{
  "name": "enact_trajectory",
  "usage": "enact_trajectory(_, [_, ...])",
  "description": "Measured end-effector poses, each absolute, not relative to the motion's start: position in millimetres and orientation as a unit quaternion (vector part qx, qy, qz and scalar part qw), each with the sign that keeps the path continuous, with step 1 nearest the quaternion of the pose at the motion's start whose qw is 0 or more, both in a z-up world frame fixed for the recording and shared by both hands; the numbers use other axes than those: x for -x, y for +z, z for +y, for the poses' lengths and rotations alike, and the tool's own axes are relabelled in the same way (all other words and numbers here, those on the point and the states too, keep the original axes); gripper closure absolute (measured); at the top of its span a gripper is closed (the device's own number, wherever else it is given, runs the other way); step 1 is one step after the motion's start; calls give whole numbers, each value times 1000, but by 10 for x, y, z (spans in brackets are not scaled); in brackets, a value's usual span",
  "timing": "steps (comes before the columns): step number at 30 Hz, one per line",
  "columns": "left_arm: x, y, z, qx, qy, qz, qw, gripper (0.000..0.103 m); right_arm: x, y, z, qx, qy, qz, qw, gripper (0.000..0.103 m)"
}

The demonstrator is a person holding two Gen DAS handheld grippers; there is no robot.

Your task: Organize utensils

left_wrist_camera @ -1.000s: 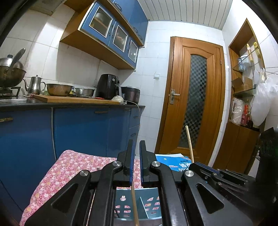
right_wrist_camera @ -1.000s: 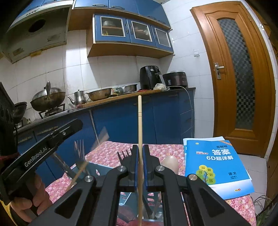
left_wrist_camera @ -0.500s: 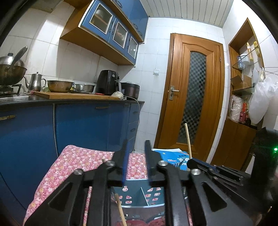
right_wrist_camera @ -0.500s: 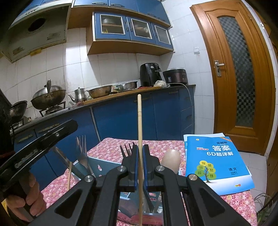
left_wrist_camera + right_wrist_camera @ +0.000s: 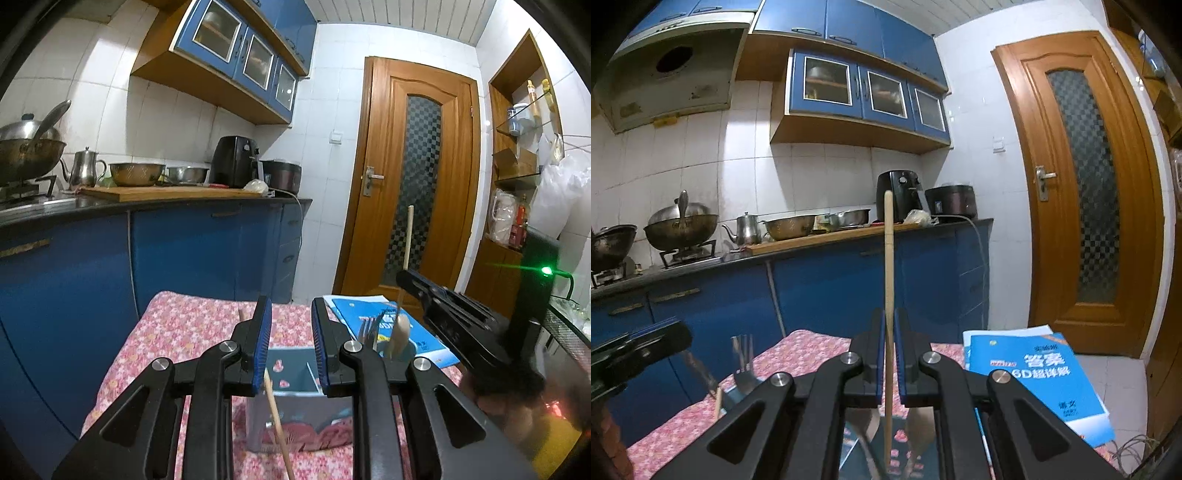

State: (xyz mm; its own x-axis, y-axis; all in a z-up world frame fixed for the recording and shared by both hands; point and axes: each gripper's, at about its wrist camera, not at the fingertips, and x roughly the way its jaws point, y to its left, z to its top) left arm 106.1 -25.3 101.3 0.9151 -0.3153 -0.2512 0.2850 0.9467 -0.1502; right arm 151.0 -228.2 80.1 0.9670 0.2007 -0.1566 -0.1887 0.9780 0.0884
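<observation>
A grey-blue utensil holder (image 5: 291,373) stands on the floral tablecloth, right below my left gripper (image 5: 291,325), which is open and empty. A wooden chopstick (image 5: 279,428) leans loose in the holder under its fingers. My right gripper (image 5: 889,334) is shut on another wooden chopstick (image 5: 888,266), held upright over the holder; it also shows in the left wrist view (image 5: 407,236). A fork (image 5: 742,360) and a wooden spoon (image 5: 398,334) stand in the holder.
A blue booklet (image 5: 1045,380) lies on the tablecloth (image 5: 177,332) at the right. Blue kitchen cabinets (image 5: 192,254) with pots and bowls stand behind. A wooden door (image 5: 417,177) is further back. A black device with a green light (image 5: 535,288) is at the right.
My left gripper opened and let go of its chopstick, which now leans in the holder. My right gripper tilted up a little, still holding its chopstick.
</observation>
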Motion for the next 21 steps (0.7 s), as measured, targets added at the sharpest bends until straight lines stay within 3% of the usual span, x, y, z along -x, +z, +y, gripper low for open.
enact_trajectory(7, [-1001,905,-146,67,-155,165,972,82,-1551,624,-2288,-43,116,134,983,96])
enact_trajectory(9, [-1006,860,-110,75,-158,180,968,82,-1538,607,-2298,-53,123,143,981,92])
enact_trajectory(11, [-1000,805,-82,83,-162,195,964,82,-1515,608,-2313,-60,126,147,979,79])
enact_trajectory(21, [-976,524,-24,92,-163,262,947,82,-1220,741,-2430,-84,126,145,978,65])
